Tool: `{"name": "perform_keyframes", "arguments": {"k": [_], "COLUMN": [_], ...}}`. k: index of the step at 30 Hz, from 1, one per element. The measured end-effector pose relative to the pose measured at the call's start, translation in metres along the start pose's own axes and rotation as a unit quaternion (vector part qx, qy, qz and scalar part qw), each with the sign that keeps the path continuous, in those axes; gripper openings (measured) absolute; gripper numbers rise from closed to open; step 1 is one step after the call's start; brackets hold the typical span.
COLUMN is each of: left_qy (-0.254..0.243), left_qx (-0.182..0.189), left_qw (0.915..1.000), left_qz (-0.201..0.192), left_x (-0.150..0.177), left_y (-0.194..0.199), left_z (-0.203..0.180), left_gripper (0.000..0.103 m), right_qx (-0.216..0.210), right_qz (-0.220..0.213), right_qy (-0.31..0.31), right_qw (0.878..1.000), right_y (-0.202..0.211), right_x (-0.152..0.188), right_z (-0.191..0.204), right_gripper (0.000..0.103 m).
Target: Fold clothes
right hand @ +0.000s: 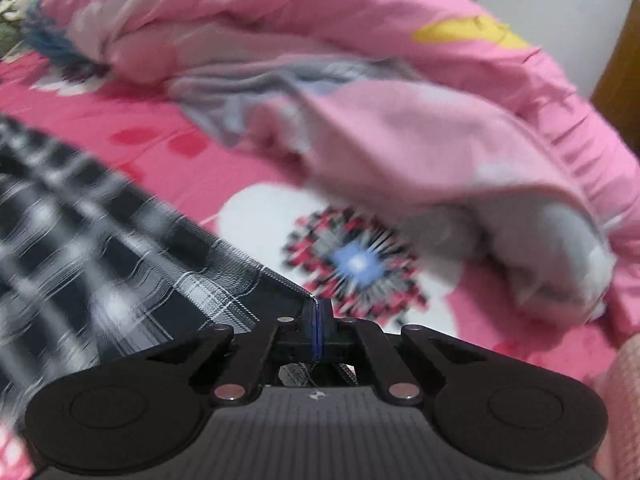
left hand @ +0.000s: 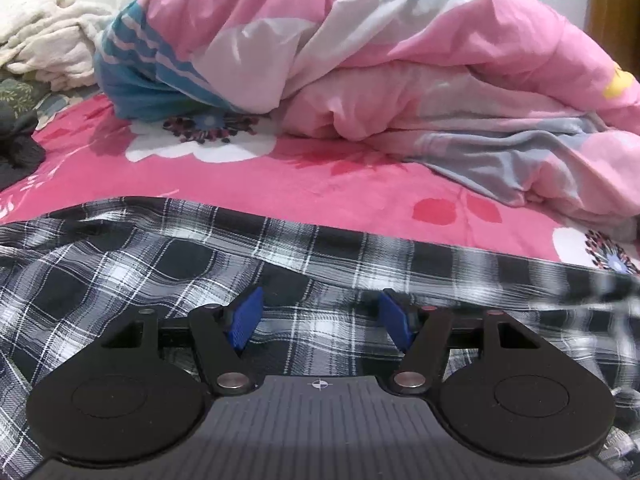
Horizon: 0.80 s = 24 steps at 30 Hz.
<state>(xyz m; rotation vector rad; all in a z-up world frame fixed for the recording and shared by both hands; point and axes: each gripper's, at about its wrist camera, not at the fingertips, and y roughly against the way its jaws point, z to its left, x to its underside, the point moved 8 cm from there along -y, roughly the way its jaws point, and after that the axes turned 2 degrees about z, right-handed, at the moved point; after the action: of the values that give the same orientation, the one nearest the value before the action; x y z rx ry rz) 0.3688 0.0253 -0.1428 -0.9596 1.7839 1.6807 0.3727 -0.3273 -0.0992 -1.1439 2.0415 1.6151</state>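
Observation:
A black-and-white plaid shirt point(left hand: 160, 264) lies spread across the near part of the bed. In the left wrist view my left gripper point(left hand: 320, 304) hovers over the cloth, open, its blue pads point(left hand: 246, 320) wide apart with plaid fabric showing below the gap. In the right wrist view the same plaid shirt point(right hand: 120, 264) stretches away to the left, blurred. My right gripper point(right hand: 319, 312) is shut, its pads pressed together on the shirt's corner edge.
The bed carries a pink flowered sheet point(left hand: 280, 176). A bulky pink quilt point(left hand: 400, 80) is heaped behind the shirt and fills the far right point(right hand: 400, 140). A cream blanket point(left hand: 52, 40) and a dark garment point(left hand: 16, 148) lie at the far left. Wooden furniture point(left hand: 612, 12) stands at the right.

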Motion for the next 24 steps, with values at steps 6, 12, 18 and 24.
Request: {"name": "perform_keyframes", "arguments": {"k": [6,12,18,24], "left_qy": [-0.001,-0.005,-0.003,-0.004], "left_qx": [-0.006,-0.006,-0.006,-0.007], "left_qw": [1.0,1.0,1.0,0.9999], "left_qz": [0.001,0.003,0.005,0.006], "left_x": [-0.001,0.001,0.001,0.001], "left_y": [-0.003,-0.004,-0.004,-0.004], "left_z": [0.0,-0.001,0.0,-0.001], "left_gripper": [0.064,0.064,0.064,0.064], "right_qx": [0.012,0.014,0.033,0.043], "right_qz": [0.013,0.03,-0.003,0.047], "right_qy": [0.001,-0.014,-0.164,-0.329], "right_qw": [1.0,0.999,0.986,0.942], "right_y": [-0.045,-0.06,0.01,0.074], "right_x": [-0.007,0.003,0.01,0.087], "right_z": [-0.006,-0.007,-0.088,-0.165], "right_gripper": [0.0,0.01,0.04,0.044]}}
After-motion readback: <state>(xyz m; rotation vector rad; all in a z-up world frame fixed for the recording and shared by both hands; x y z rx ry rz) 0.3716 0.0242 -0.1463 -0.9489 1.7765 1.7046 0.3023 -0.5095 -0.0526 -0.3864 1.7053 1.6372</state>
